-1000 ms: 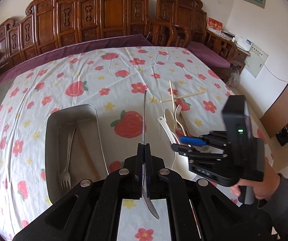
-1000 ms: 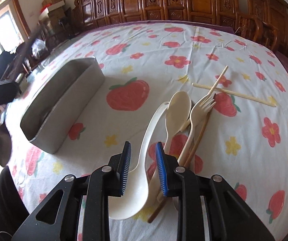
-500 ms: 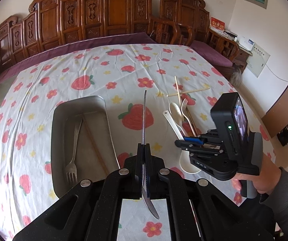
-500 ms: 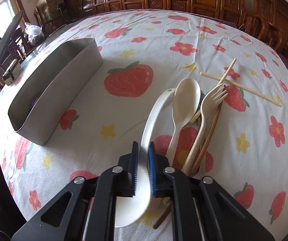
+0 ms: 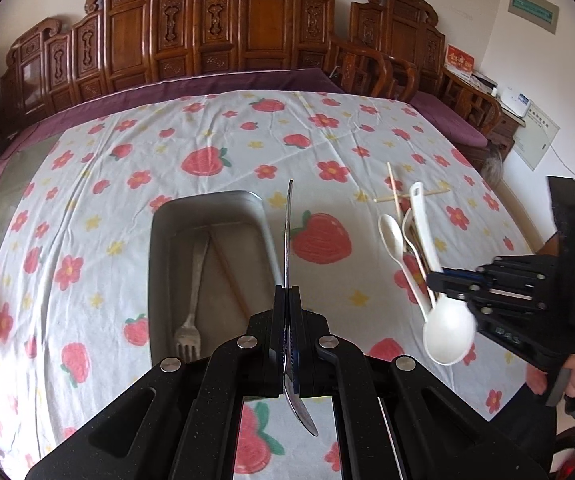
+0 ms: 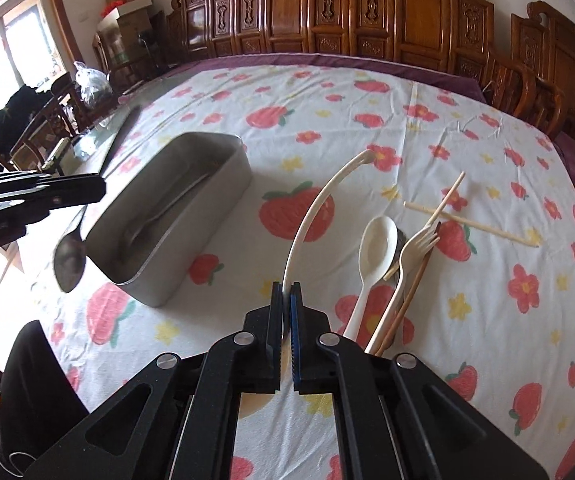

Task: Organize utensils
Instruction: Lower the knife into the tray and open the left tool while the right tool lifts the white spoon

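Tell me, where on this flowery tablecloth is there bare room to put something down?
Bare cloth lies between the metal tray and the pale spoon, and across the far half toward the wooden chairs. Crowded: spoon, pale fork and chopsticks overlap.

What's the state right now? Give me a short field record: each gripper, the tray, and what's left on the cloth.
left gripper: shut on metal spoon, held beside the tray
right gripper: shut on white ladle, lifted off the cloth
metal tray: holds a metal fork and a brown chopstick
still on tablecloth: cream spoon, cream fork, brown chopstick, two crossed pale chopsticks
next step (guess): both held utensils go into the tray
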`<state>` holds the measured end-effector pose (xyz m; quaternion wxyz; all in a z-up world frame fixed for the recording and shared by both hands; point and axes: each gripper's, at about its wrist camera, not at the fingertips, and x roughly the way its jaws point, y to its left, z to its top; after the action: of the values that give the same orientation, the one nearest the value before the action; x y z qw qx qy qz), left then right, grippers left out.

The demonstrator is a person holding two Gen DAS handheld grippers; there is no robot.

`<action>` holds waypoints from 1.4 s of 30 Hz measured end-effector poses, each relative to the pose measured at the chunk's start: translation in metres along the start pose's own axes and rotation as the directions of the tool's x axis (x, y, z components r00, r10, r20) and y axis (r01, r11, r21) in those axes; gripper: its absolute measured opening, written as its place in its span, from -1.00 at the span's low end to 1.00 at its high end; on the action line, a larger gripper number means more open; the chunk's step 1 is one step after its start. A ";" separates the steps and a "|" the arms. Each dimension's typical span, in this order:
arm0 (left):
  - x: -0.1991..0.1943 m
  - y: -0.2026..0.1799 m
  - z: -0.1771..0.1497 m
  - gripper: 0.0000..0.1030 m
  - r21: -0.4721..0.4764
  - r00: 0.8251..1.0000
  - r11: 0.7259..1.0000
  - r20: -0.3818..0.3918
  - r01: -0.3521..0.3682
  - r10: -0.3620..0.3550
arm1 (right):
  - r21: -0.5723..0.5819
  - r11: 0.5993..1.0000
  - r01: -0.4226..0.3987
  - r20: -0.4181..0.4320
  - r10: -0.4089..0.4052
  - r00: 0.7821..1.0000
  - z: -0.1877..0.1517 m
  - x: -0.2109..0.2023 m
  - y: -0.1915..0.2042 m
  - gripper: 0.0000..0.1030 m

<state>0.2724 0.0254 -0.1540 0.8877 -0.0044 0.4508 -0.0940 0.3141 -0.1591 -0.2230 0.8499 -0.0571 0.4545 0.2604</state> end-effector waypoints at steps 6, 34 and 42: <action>0.008 0.019 0.005 -0.98 -0.017 0.999 0.999 -0.011 -0.032 0.032 | -0.017 1.000 -0.024 0.041 0.025 0.999 0.009 -0.018 0.016 -0.92; 0.045 0.076 -0.010 -0.86 -0.101 0.997 0.994 -0.058 -0.049 0.043 | -0.107 0.993 -0.058 0.077 0.066 0.995 0.041 -0.002 0.082 -0.92; 0.012 0.085 -0.016 -0.62 -0.076 0.998 0.995 0.017 -0.065 0.066 | -0.113 0.990 -0.082 0.072 0.091 0.993 0.057 0.015 0.102 -0.92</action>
<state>0.2804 0.1082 -0.1811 0.8939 -0.0239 0.4451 -0.0479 0.3125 -0.0465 -0.1883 0.8502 -0.0738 0.4087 0.3237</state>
